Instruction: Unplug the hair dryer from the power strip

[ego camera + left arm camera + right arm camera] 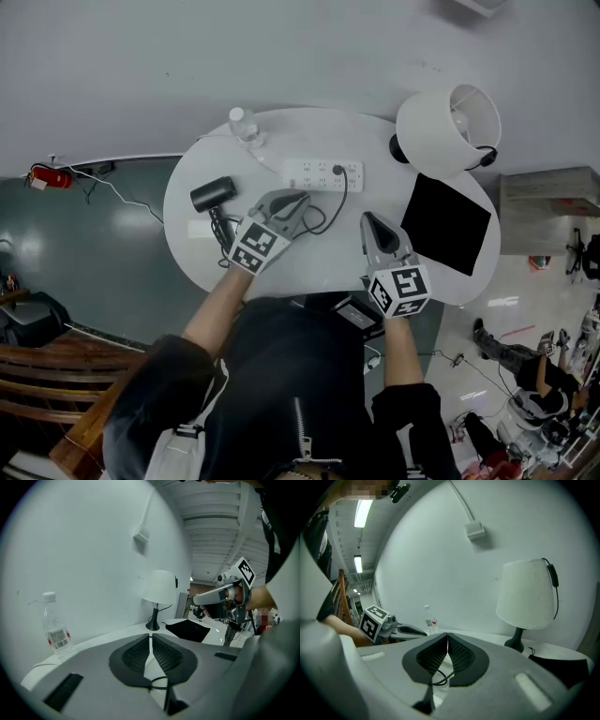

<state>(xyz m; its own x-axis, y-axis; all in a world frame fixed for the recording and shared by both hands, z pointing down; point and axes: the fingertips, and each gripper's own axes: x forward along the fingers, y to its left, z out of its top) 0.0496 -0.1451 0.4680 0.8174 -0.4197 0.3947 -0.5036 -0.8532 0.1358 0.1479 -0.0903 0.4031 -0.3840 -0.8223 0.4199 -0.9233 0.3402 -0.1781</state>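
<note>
One plug in power strip; bottle, red-white label unreadable.

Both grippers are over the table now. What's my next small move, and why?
Probably open the left gripper and ease it toward the black plug in the power strip: its jaws are shut and empty, short of the strip, and the plug is still seated there.

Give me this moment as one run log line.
plug: in strip | dryer: on table | left gripper: jaws shut, empty | right gripper: jaws shut, empty
</note>
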